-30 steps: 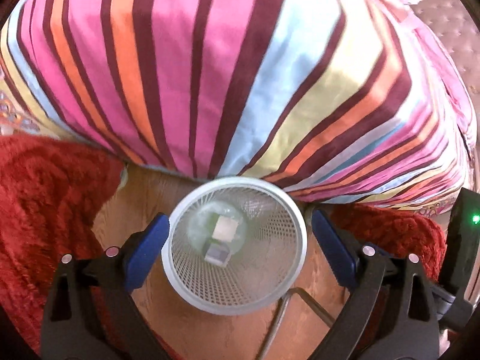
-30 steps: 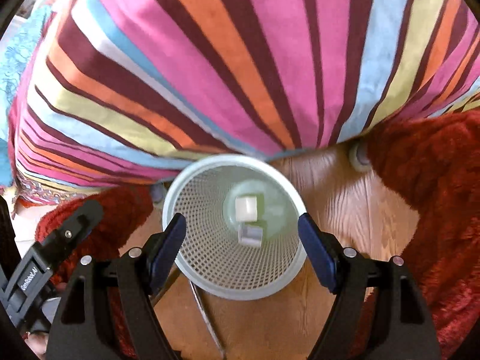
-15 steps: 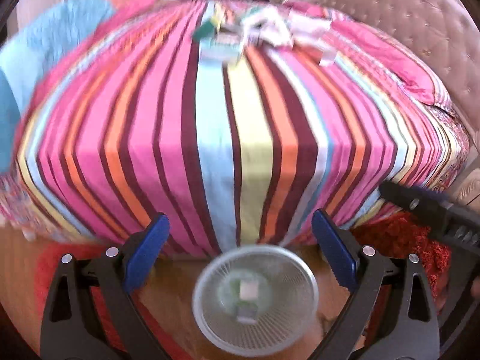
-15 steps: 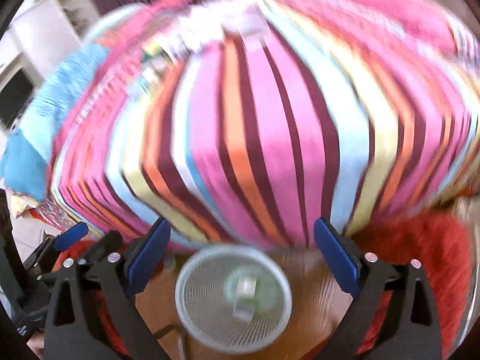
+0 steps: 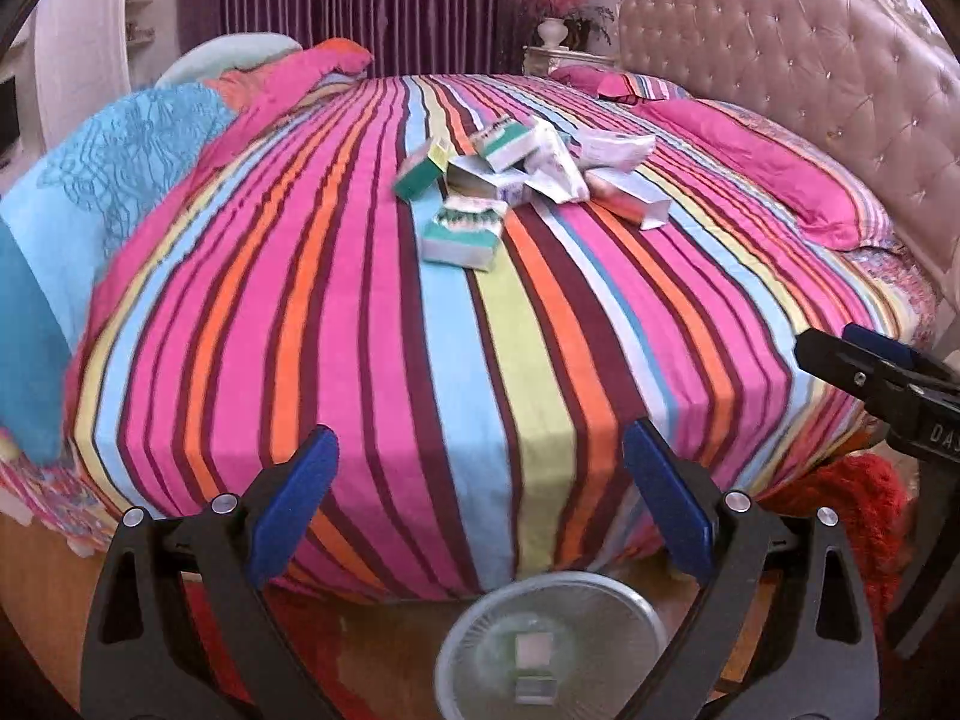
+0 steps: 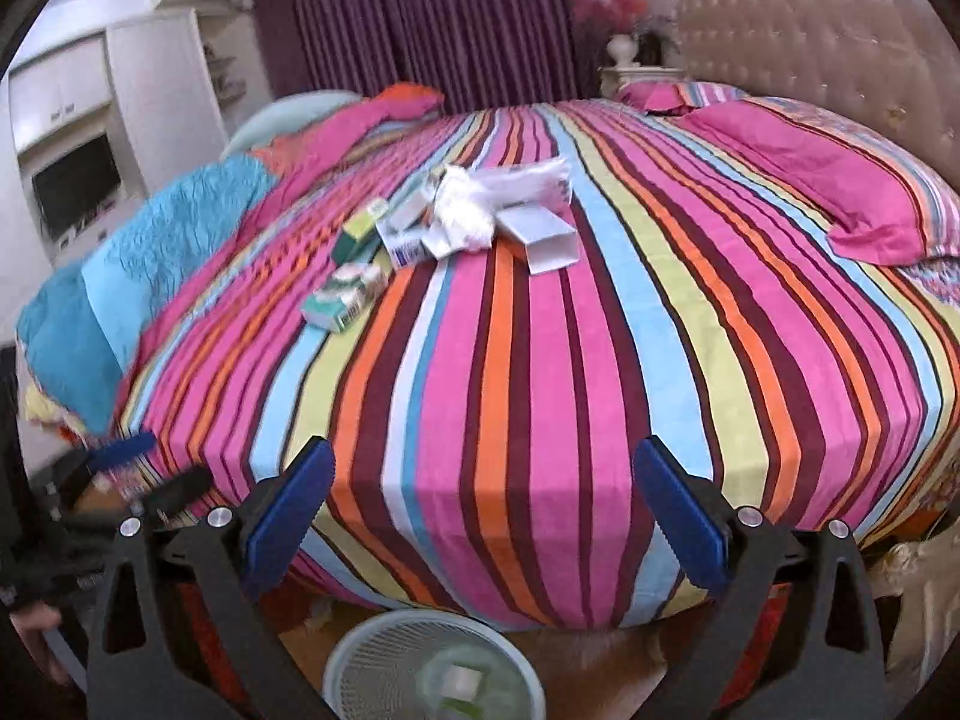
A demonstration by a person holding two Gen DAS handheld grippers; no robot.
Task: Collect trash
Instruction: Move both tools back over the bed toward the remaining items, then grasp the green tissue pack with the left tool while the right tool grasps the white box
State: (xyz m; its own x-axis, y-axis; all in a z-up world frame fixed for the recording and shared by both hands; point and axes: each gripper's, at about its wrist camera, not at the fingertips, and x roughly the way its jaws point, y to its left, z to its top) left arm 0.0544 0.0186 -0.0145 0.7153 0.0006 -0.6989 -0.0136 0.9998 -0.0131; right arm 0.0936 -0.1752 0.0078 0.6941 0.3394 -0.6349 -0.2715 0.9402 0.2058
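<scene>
A pile of trash [image 5: 528, 174], small cardboard boxes and crumpled white wrappers, lies on the striped bed [image 5: 456, 360], far from both grippers; it also shows in the right wrist view [image 6: 474, 222]. A white mesh waste basket [image 5: 549, 648] stands on the wood floor just below the bed edge, with two small boxes inside; it also shows in the right wrist view [image 6: 435, 669]. My left gripper [image 5: 483, 504] is open and empty above the basket. My right gripper [image 6: 489, 516] is open and empty above the basket too, and shows at the right of the left wrist view [image 5: 882, 372].
A blue blanket [image 5: 78, 210] and pink pillows [image 5: 762, 162] lie on the bed. A tufted headboard [image 5: 798, 42] stands at the right. A red rug [image 5: 864, 516] lies on the floor by the basket. Purple curtains and a nightstand with flowers are behind.
Both grippers have tilted up and pulled back from the basket, so the bed top and trash pile have come into view. Both stayed open and empty.
</scene>
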